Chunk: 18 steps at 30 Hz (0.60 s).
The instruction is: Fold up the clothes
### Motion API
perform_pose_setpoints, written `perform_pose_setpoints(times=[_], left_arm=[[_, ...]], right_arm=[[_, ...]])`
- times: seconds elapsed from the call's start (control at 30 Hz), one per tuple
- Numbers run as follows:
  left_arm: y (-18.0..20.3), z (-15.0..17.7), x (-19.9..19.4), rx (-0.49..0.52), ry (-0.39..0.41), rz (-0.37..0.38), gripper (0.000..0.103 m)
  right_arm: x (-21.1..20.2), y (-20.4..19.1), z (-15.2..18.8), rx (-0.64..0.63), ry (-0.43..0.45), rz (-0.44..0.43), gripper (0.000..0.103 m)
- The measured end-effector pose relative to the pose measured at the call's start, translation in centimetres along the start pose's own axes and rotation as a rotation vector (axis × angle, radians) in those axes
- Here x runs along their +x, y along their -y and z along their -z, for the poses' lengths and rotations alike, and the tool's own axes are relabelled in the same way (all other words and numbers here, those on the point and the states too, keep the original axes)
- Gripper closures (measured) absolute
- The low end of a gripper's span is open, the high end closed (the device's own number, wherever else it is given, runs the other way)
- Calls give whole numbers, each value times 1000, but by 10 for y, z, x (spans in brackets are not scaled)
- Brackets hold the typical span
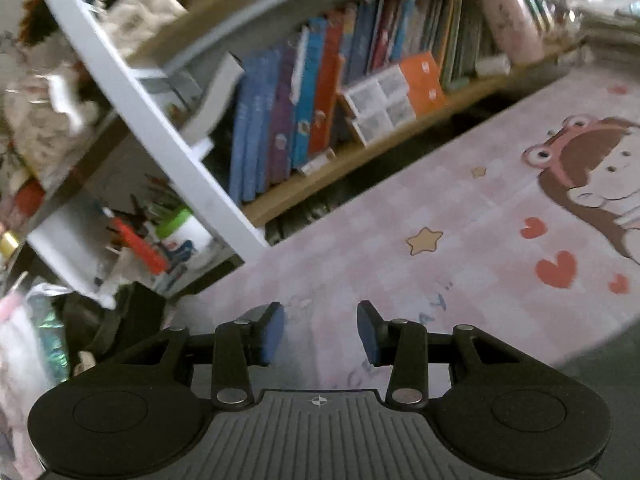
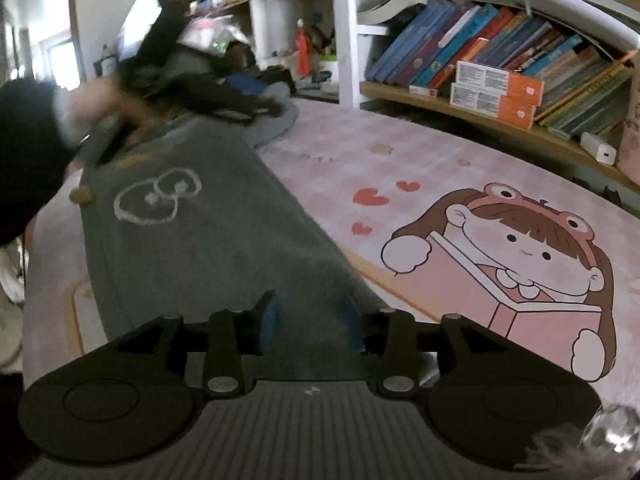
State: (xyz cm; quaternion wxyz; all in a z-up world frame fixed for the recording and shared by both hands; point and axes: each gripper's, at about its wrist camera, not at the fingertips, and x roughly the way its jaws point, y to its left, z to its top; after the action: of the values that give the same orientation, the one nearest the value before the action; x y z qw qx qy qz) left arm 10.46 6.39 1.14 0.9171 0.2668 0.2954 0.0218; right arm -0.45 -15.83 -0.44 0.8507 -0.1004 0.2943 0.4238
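right gripper (image 2: 310,320): nearest in the right wrist view, its blue pads part-spread and blurred; the grey garment's near hem lies between and under them, and no firm pinch shows, so it reads as loose rather than clamped.
left gripper (image 1: 320,330): jaws part-spread with nothing between them, only bare mat beneath.
grey garment (image 2: 192,232): a dark grey knit piece lying flat and lengthwise on the mat, running from the right gripper toward 11 o'clock, with a white outlined bow print (image 2: 156,196) on it and a small tan patch (image 2: 82,197) at its left edge.
handling: judged soft, limp and light; it will drape and drag rather than hold shape, and the fuzzy knit should grip the pads well. Best hold is a hem corner or the edge, pinching one layer near the end so that the fold falls straight.
person's hand (image 2: 108,108): at 10 o'clock by the garment's far end, blurred, beside a black sleeve (image 2: 24,160).
clothes pile (image 2: 256,96): dark and blue pieces heaped beyond the garment at 12 o'clock.
mat (image 2: 420,152): pink checked surface with hearts, stars and a cartoon girl reading (image 2: 516,264) at 2 o'clock; looks smooth, so cloth may slide on it.
bookshelf (image 2: 492,60): wooden shelf of books and orange boxes along the far edge, white uprights alongside.
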Motion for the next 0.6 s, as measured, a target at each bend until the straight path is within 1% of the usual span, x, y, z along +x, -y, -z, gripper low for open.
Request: perform_pose_setpoints(times=[0.03, 0.1, 0.13, 0.23, 0.27, 0.33, 0.37, 0.4, 0.47, 0.57, 0.6], left_arm=[[0, -4, 8, -25, -11, 23, 62], [1, -7, 14, -76, -8, 47, 62], [1, -7, 16, -98, -6, 57, 62], [8, -4, 19, -76, -10, 33, 62], [7, -3, 21, -61, -16, 18, 62], [7, 0, 25, -31, -29, -12, 62], [6, 2, 27, -19, -36, -26, 62], [1, 3, 30, -26, -40, -33, 60], [-8, 7, 35, -40, -51, -46, 59], [-20, 11, 43, -69, -77, -34, 59], [-23, 13, 47, -71, -89, -42, 59]], right_arm=[[1, -1, 2, -10, -2, -1, 61], [1, -3, 4, -27, 0, 1, 59], [0, -4, 6, -37, 1, 2, 56], [-1, -3, 9, -44, 4, -3, 47], [-2, -4, 10, -51, 5, -6, 45], [0, -8, 11, -80, 3, -6, 38], [0, -10, 11, -93, 2, -1, 36], [0, -11, 11, -97, 2, 2, 34], [0, -11, 11, -96, 0, 2, 33], [0, -10, 11, -90, -4, -8, 30], [0, -11, 11, -91, -5, -11, 29]])
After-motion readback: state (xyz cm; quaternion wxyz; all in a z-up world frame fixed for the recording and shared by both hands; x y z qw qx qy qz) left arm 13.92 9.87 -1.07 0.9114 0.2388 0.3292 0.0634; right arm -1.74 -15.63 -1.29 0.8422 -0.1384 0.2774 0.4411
